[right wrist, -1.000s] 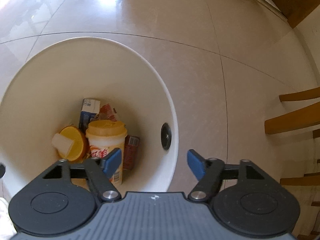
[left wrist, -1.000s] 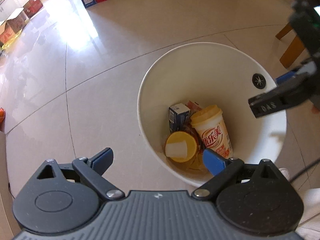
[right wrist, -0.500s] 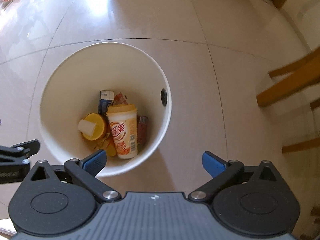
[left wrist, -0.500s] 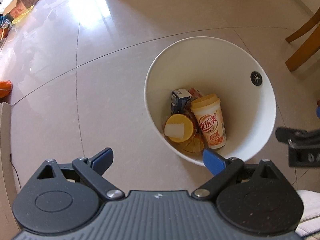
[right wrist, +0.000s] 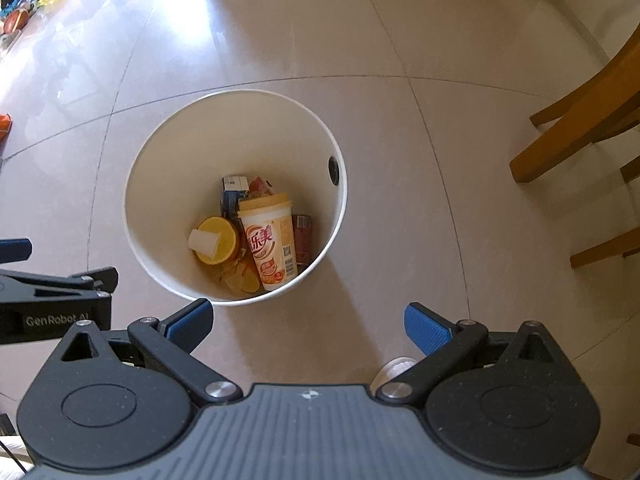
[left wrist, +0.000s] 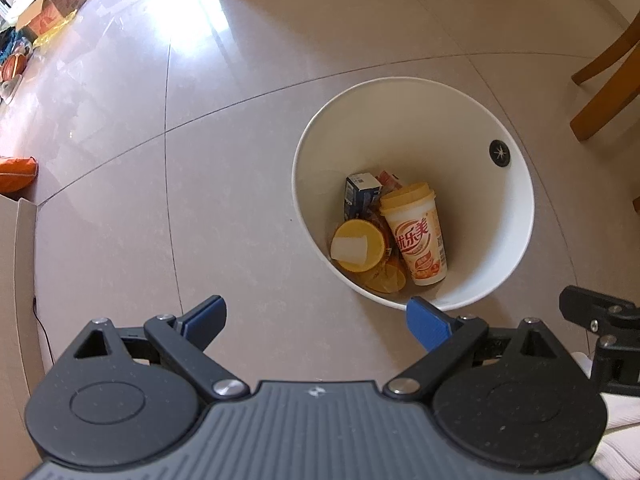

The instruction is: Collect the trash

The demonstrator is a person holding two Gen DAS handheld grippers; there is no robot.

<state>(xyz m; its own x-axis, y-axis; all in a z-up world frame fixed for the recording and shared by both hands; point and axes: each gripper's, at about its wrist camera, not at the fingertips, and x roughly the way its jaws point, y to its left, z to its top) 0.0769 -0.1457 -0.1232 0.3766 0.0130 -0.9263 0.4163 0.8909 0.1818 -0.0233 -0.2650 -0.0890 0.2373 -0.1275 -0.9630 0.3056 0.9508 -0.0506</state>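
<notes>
A white round bin (left wrist: 516,184) (right wrist: 136,184) stands on the tiled floor. Inside lie a yellow-lidded milk-tea cup (left wrist: 416,236) (right wrist: 270,240), a yellow lid with a white piece on it (left wrist: 358,244) (right wrist: 212,240), a blue carton (left wrist: 360,196) (right wrist: 232,196) and wrappers. My left gripper (left wrist: 316,320) is open and holds nothing, above the floor near the bin's front-left. My right gripper (right wrist: 308,322) is open and holds nothing, just in front of the bin. Part of the right gripper's body (left wrist: 600,320) shows at the left wrist view's right edge.
Wooden chair legs (right wrist: 580,120) (left wrist: 608,80) stand to the right of the bin. A cardboard box edge (left wrist: 16,280) rises at the left. Boxes and bags (left wrist: 52,4) line the far left of the floor. An orange bag (left wrist: 16,172) lies left.
Both grippers have pulled up and back from the bin, which now looks smaller and farther. The trash inside has not moved. Both stay open.
</notes>
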